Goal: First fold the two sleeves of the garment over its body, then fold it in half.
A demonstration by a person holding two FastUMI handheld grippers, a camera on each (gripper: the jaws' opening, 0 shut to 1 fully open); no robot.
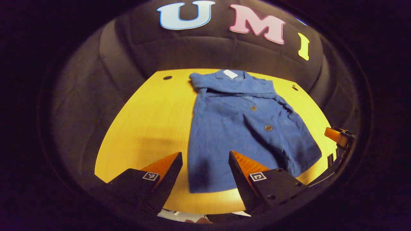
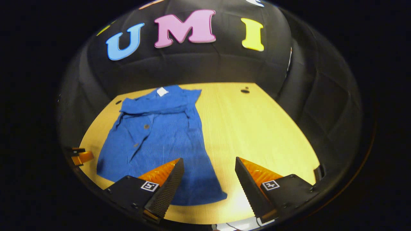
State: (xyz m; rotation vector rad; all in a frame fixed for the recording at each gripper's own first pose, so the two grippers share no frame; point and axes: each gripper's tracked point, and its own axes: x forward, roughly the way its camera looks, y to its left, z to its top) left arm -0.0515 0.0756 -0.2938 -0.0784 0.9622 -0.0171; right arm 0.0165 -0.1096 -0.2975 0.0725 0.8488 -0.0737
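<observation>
A blue button-front shirt (image 1: pixel 244 128) lies flat on the yellow table (image 1: pixel 151 122), collar at the far side with a white label (image 1: pixel 230 73). Folded cloth lies across its chest just below the collar. My left gripper (image 1: pixel 205 154) hovers open over the near left corner of the hem, nothing between its fingers. In the right gripper view the shirt (image 2: pixel 157 138) lies left of centre. My right gripper (image 2: pixel 208 159) is open above the hem's near right corner, one finger over cloth and the other over bare table (image 2: pixel 263 128).
The right gripper (image 1: pixel 337 134) shows at the table's right edge in the left gripper view. The left gripper (image 2: pixel 80 156) shows at the left edge in the right gripper view. Small dark holes (image 1: pixel 167 77) (image 2: pixel 245 91) mark the far table corners. Black booth walls surround the table.
</observation>
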